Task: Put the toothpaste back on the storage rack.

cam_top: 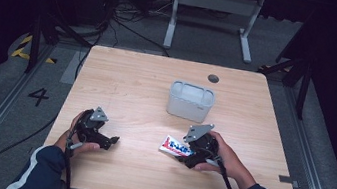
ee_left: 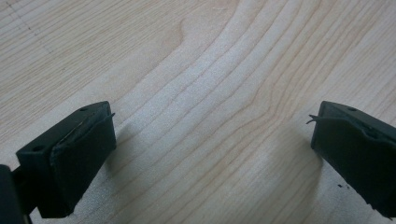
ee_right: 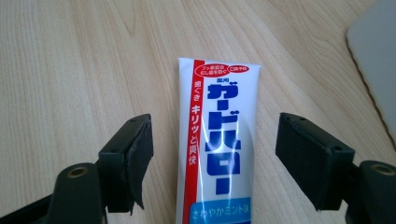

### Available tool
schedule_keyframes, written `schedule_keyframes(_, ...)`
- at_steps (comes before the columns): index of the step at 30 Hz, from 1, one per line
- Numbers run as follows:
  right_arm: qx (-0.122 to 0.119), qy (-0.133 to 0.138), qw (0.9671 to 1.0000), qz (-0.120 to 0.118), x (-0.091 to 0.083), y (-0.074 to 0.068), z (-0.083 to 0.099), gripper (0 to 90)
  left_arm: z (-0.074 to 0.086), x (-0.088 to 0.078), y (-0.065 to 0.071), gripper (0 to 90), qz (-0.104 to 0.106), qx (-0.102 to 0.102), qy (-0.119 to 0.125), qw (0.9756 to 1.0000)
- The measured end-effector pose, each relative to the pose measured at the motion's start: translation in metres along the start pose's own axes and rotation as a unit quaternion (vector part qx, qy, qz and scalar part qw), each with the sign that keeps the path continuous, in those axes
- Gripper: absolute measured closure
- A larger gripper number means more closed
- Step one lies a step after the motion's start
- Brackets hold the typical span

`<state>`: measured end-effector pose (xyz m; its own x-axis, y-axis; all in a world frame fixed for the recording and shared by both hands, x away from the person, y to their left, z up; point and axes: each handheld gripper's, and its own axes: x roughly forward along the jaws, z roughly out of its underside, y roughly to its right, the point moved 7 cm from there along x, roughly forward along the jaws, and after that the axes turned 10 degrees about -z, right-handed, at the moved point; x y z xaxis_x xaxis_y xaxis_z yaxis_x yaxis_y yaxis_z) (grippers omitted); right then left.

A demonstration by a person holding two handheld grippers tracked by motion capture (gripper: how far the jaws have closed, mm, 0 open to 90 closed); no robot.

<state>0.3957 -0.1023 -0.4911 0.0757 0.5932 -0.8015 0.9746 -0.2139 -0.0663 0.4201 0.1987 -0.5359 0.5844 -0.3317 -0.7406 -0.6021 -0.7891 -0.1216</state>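
Your left gripper (cam_top: 111, 140) rests on the wooden table (cam_top: 138, 77) near its front left, its jaws wide apart over bare wood with nothing between them. To its right, near the front middle of the table, lies the toothpaste tube (cam_top: 176, 147), flat on the wood. Its long axis runs along your right gripper's reach, and the flat crimped end points away from that gripper, toward your left side. The tube is white with a red stripe down one edge and large blue Japanese lettering along its length, plus small red-framed print near the crimp and a light blue band lower down; I cannot read a brand in Latin letters. Your right gripper (ee_right: 212, 154) straddles the tube, jaws apart, with a gap of wood showing on each side, so the pads (ee_right: 140, 154) do not press on it. Behind stands a white holder (cam_top: 191, 101).
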Motion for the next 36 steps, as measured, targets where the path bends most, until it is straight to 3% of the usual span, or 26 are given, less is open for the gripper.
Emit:
schedule_keyframes(15, 0.01, -0.034, 0.9993, -0.014, 0.021, 0.002, -0.003, 29.3, 0.0, 0.0, 0.0, 0.2, 0.0, 0.0, 0.0, 1.0)
schedule_keyframes(36, 0.013, -0.095, 0.9953, -0.017, 0.029, 0.009, 0.0, 35.2, 0.0, 0.0, 0.0, 0.2, 0.0, 0.0, 0.0, 1.0)
